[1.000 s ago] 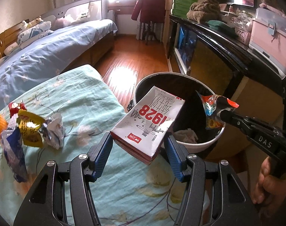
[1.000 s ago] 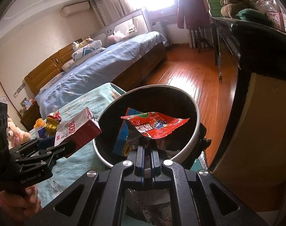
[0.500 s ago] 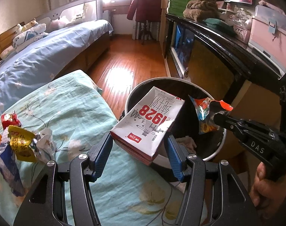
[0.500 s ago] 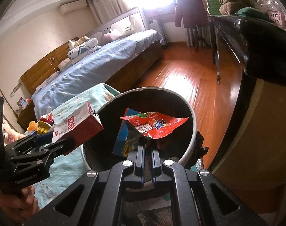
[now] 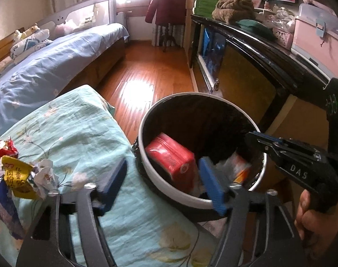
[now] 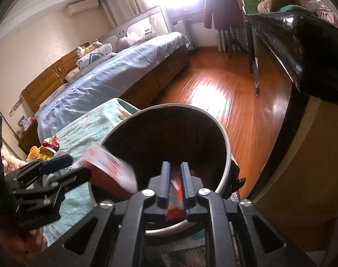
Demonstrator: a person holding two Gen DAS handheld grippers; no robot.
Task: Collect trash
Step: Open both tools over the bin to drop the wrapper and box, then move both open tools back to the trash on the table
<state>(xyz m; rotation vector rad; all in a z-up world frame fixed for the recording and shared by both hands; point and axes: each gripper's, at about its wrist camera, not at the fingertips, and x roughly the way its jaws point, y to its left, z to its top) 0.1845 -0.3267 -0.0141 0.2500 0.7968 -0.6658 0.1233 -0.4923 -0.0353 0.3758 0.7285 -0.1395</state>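
Left tongs (image 5: 163, 185) have just been opening and now stand wide with nothing between the blue pads. Right ahead of them and a bit lower, the red and white carton (image 5: 171, 159) sits tilted inside the trash bin (image 5: 146, 171), clear of both pads, blurry in the right wrist view. Right tongs (image 6: 175, 183) have also just been parting, only to a narrow gap, and the orange snack wrapper (image 6: 176, 202) shows in that gap, smeared; can't tell if the pads touch it. Both pairs hang over the near rim of the bin, the right ones off to the right of the left ones. Off to the left of the left tongs, a little heap of wrappers (image 5: 17, 173) and crumpled paper lies on the flowery teal blanket (image 5: 84, 133).
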